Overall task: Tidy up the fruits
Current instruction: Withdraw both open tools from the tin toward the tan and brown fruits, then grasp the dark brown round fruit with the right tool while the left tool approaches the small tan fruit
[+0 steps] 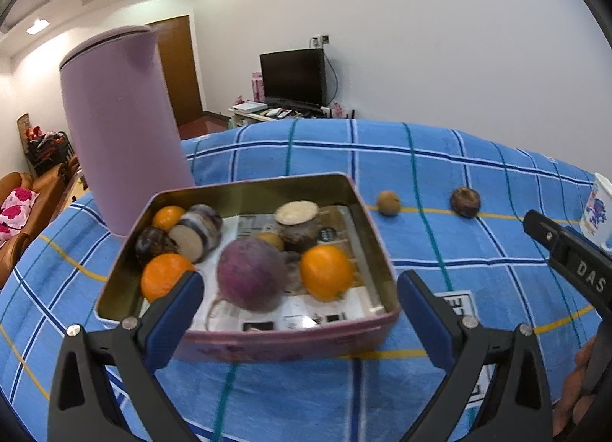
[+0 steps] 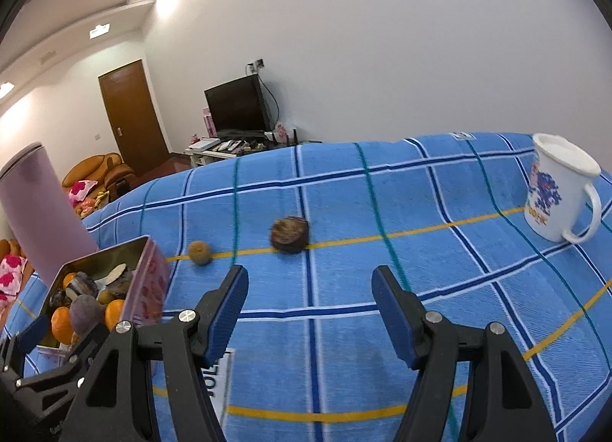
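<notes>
Hovering over a blue checked cloth on the surface [image 2: 382, 212], the right gripper [image 2: 310, 304] holds its blue-padded fingers [image 2: 229, 300] released and empty — two stray fruits lie ahead of them on the cloth: a dark brown, squat, rough-skinned fruit [image 2: 290, 234] slightly left of centre, and a small tan round fruit [image 2: 199, 252] farther left, beside the pink rectangular tin [image 1: 267, 342]. The left gripper [image 1: 300, 312], fingers also spread and empty, straddles the tin's near wall, above the oranges and purple fruits inside. By this view, the right hand is the nearer to both strays.
</notes>
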Demonstrator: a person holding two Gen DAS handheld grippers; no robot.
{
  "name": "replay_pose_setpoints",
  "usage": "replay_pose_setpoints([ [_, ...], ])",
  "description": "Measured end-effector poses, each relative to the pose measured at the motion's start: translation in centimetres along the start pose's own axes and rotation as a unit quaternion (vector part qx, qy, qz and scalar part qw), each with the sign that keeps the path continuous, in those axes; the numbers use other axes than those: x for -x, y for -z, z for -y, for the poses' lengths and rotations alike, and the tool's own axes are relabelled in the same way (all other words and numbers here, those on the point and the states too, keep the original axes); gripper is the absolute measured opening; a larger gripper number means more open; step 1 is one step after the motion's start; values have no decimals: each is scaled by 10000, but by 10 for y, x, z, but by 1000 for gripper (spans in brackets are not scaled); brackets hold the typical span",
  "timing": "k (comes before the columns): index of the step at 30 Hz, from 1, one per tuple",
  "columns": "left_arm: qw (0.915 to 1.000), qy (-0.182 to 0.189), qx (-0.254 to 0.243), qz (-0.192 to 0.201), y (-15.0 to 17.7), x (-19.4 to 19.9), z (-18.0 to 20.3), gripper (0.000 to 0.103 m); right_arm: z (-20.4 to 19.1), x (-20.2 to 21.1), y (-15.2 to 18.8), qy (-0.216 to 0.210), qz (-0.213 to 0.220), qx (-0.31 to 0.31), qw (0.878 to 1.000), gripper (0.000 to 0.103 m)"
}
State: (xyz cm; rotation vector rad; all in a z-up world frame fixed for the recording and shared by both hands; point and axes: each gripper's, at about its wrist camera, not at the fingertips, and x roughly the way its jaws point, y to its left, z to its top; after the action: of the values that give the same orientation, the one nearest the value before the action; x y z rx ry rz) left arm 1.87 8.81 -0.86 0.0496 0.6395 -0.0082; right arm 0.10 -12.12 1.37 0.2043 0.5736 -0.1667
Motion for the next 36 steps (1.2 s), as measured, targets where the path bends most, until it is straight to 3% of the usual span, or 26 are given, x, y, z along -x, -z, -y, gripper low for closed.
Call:
replay_pose_setpoints([
  [21,9963,293,-740,318,-6,15,71,97,47,6,-8,311,-1,-28,9995,69],
  [36,9951,643,-743,67,-26,1,95,92,54,-6,-22,409,-66,208,9989,69],
])
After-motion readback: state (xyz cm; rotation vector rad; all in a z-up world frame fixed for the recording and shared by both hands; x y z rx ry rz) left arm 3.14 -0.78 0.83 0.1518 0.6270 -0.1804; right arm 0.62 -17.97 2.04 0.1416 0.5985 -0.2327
